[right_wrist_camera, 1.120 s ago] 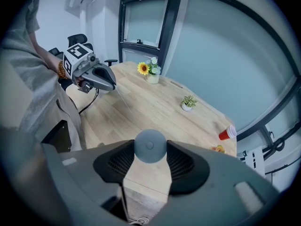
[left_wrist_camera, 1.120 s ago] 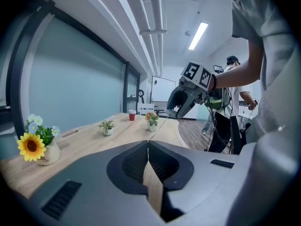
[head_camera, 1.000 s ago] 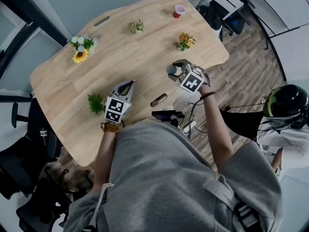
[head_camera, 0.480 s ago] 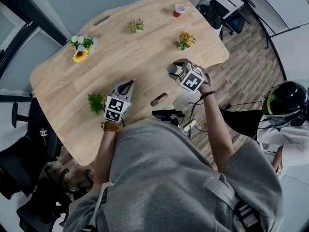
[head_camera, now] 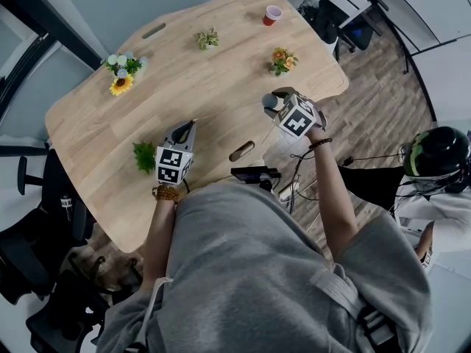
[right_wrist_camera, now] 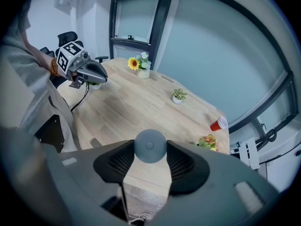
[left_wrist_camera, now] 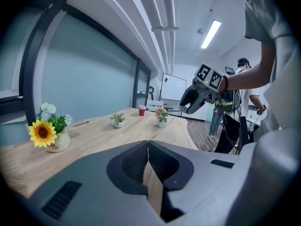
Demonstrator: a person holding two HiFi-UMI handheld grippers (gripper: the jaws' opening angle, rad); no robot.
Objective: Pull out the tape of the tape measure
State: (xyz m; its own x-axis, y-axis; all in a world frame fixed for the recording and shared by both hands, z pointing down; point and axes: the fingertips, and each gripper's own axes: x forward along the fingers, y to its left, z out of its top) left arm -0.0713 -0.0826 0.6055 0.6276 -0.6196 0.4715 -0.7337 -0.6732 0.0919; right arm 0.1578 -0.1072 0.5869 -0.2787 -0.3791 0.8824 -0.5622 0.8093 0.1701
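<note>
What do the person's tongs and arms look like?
Both are grey: the left tongs and right tongs each carry a white cube with black square markers. The person wears a grey top, a beaded bracelet and a dark wristband.

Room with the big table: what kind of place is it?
Probably an office meeting room. There is a big wooden table, office chairs, a glass wall and a whiteboard.
</note>
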